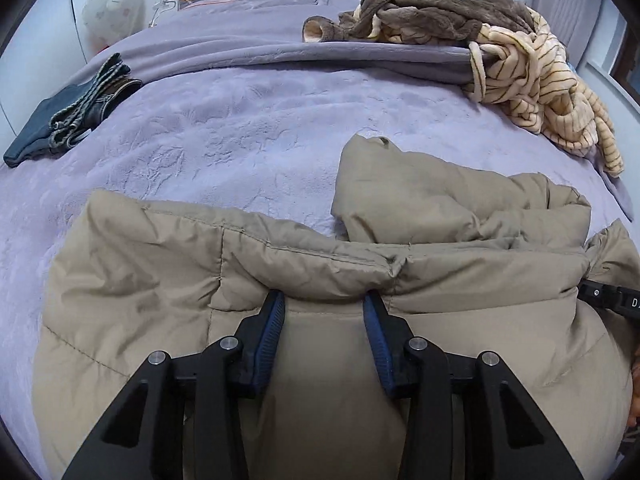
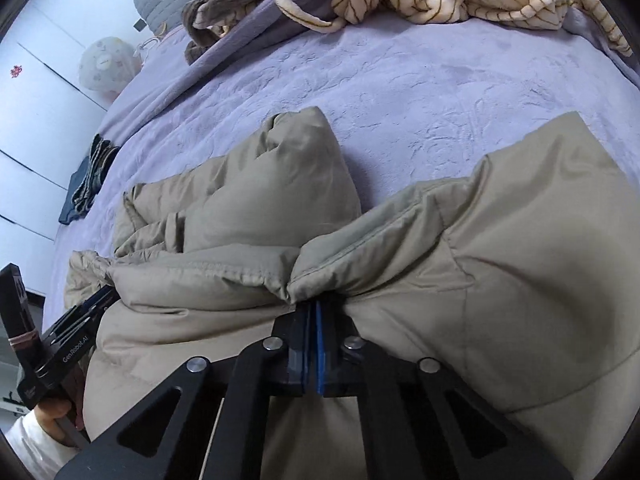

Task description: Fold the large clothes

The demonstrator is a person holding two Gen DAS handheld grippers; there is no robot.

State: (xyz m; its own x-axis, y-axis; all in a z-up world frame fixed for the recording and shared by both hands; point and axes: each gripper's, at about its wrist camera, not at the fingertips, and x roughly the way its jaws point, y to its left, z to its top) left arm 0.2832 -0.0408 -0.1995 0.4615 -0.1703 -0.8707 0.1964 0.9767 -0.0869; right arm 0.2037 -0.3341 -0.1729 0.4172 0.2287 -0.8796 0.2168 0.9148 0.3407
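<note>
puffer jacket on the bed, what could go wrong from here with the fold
1. The right gripper is shut on only a thin edge of the puffer jacket, so the slick fabric could slip out when lifted.
2. The left gripper is open around a thick roll of the edge; it may close badly or miss.
3. The sleeve lies bunched and could get trapped inside the fold.
</note>
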